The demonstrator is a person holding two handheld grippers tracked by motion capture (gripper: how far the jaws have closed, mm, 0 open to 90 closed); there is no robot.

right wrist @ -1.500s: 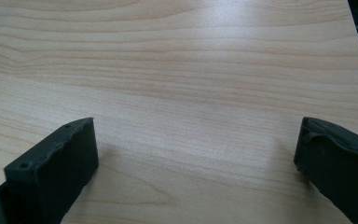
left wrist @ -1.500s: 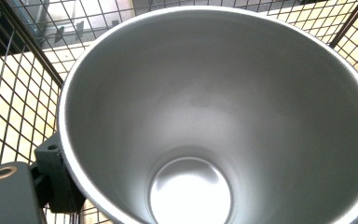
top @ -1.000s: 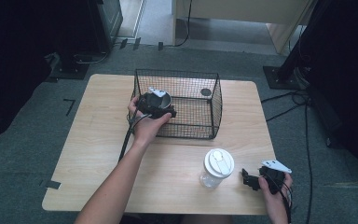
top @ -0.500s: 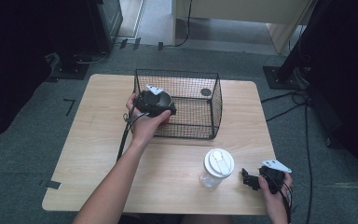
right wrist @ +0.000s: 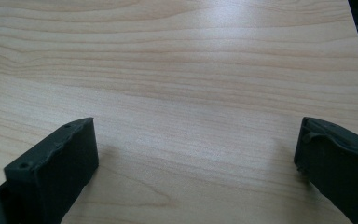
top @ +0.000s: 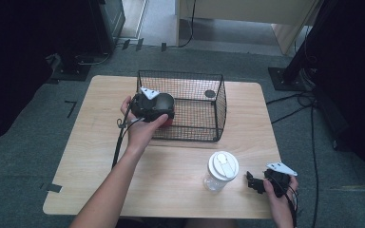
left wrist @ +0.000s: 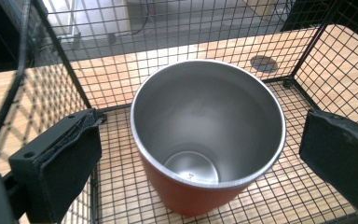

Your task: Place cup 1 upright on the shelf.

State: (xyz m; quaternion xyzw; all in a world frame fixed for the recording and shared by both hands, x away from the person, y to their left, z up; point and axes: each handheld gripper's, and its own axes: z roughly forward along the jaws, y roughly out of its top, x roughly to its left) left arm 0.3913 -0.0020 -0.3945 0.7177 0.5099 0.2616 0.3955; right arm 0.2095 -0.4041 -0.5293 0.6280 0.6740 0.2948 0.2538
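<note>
A red cup (left wrist: 193, 198) with a bare steel inside stands upright in the black wire basket (top: 196, 80), near its left end. My left gripper (left wrist: 200, 135) is open, with one jaw on each side of the cup and a gap to its wall on both sides. From above, the left gripper (top: 152, 107) hangs over the basket's left part, and a sliver of the red cup (top: 169, 120) peeks out beside it. My right gripper (top: 254, 183) rests low at the table's front right. It is open over bare wood (right wrist: 191, 93), with nothing between its jaws.
A clear jar with a white lid (top: 222, 167) stands on the wooden table (top: 100, 142) just left of the right gripper. A small dark disc (left wrist: 263, 63) lies on the basket floor at the far right corner. Cables run over the floor on the right.
</note>
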